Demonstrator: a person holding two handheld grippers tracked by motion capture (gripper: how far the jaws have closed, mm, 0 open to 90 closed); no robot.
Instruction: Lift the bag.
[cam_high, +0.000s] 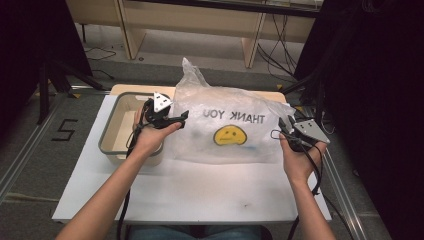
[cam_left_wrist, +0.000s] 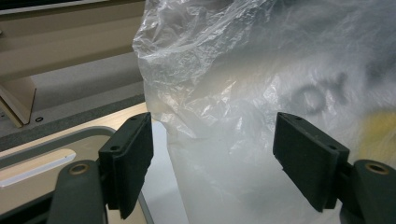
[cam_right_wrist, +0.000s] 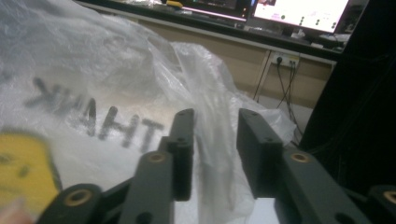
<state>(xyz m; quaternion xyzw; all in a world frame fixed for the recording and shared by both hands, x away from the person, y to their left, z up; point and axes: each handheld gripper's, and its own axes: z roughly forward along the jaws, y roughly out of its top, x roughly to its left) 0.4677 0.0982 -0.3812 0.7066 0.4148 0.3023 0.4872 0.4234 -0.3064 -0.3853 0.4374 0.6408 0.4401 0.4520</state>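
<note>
A clear plastic bag (cam_high: 225, 125), printed "THANK YOU" above a yellow face, lies puffed up on the white table (cam_high: 200, 190). At the bag's left edge my left gripper (cam_high: 182, 119) points right. In the left gripper view its jaws (cam_left_wrist: 212, 154) stand wide apart, with the crinkled bag (cam_left_wrist: 233, 93) reaching in between them and the pads off it. My right gripper (cam_high: 282, 125) is at the bag's right corner. In the right gripper view its jaws (cam_right_wrist: 215, 126) stand partly apart, and a fold of the bag (cam_right_wrist: 93, 60) runs through the gap without being pinched.
A beige basin with a grey rim (cam_high: 107, 132) sits on the table left of the bag, under my left hand, and its rim (cam_left_wrist: 56, 140) shows in the left gripper view. Wooden furniture legs and cables stand beyond the table. Bare tabletop lies in front of the bag.
</note>
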